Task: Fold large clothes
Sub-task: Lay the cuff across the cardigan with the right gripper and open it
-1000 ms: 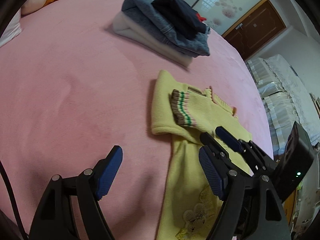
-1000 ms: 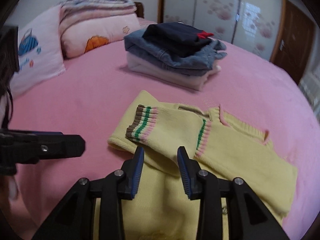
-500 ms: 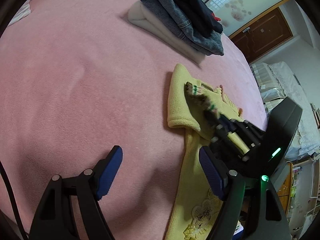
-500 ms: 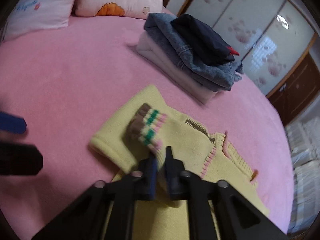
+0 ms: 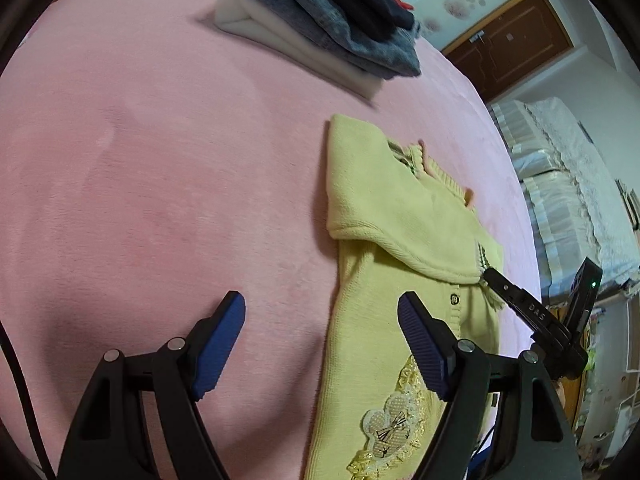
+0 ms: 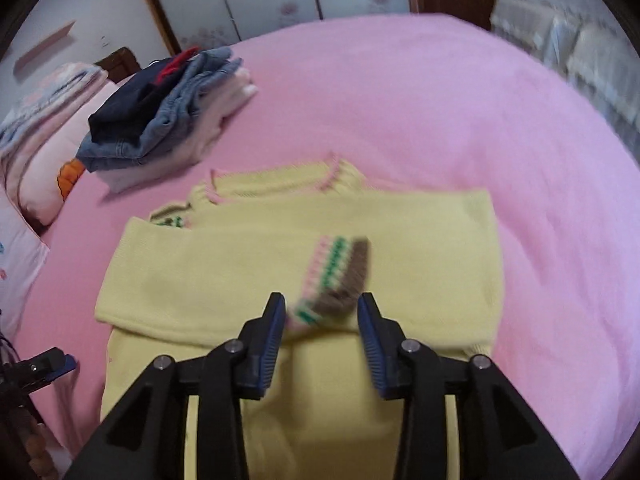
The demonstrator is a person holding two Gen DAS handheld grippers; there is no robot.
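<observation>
A yellow knit sweater (image 5: 404, 264) lies on the pink bed (image 5: 160, 160), its left sleeve folded across the chest. It also fills the middle of the right wrist view (image 6: 304, 240). The sleeve's striped cuff (image 6: 336, 276) lies just ahead of my right gripper (image 6: 322, 320), which is open with the cuff loose between its fingers. My left gripper (image 5: 320, 336) is open and empty above the bed at the sweater's left edge. The right gripper shows in the left wrist view (image 5: 490, 276) at the cuff.
A stack of folded clothes (image 5: 320, 32) sits at the far side of the bed, also in the right wrist view (image 6: 168, 108). Pillows (image 6: 48, 132) lie at the left. A door (image 5: 512, 52) and white furniture (image 5: 568, 184) stand beyond the bed.
My right gripper shut on the striped cuff, carried the sleeve across the sweater to the right, and has now opened, leaving the cuff lying there. The left gripper stayed open.
</observation>
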